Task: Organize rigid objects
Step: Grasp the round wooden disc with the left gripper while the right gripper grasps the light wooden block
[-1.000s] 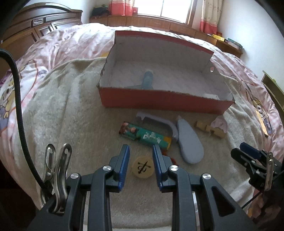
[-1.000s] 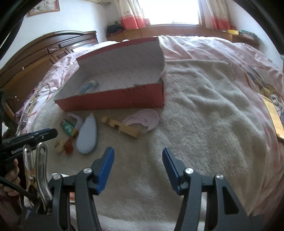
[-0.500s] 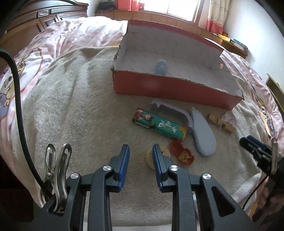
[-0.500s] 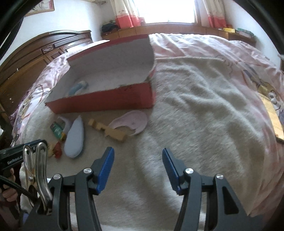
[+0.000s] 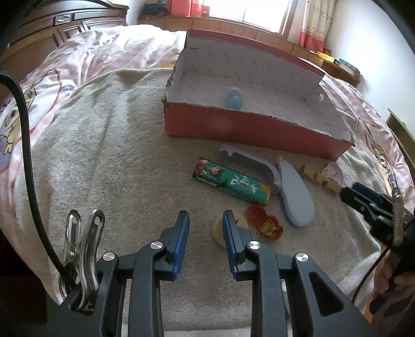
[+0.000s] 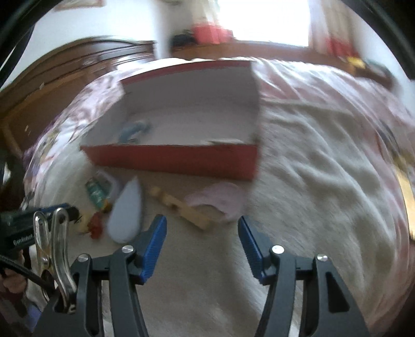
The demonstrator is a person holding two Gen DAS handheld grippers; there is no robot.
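A red shoebox [image 5: 259, 129] lies open on the towel with a blue item [image 5: 234, 101] inside. In front of it lie a green printed box [image 5: 233, 181], a lavender curved handle [image 5: 249, 158], a blue-grey oval piece [image 5: 295, 197], a red toy [image 5: 264, 223], a wooden piece [image 5: 316, 178] and a pink piece [image 5: 334, 172]. My left gripper [image 5: 206, 228] is narrowly open and holds nothing. A cream disc [image 5: 218, 230] sits half hidden behind its right finger. My right gripper [image 6: 202, 228] is open and empty, just short of the wooden piece [image 6: 186, 210] and pink piece [image 6: 220, 199]. The right wrist view is blurred.
A beige towel [image 5: 116, 155] covers a pink patterned bedspread [image 5: 90, 59]. A dark wooden headboard [image 5: 64, 23] stands at the far left and a window ledge [image 5: 233, 26] behind the bed. The right gripper [image 5: 363, 199] shows at the left wrist view's right edge.
The cream disc lay beyond the gap of my left fingers; now it sits behind the right finger. My right gripper has come closer to the wooden and pink pieces.
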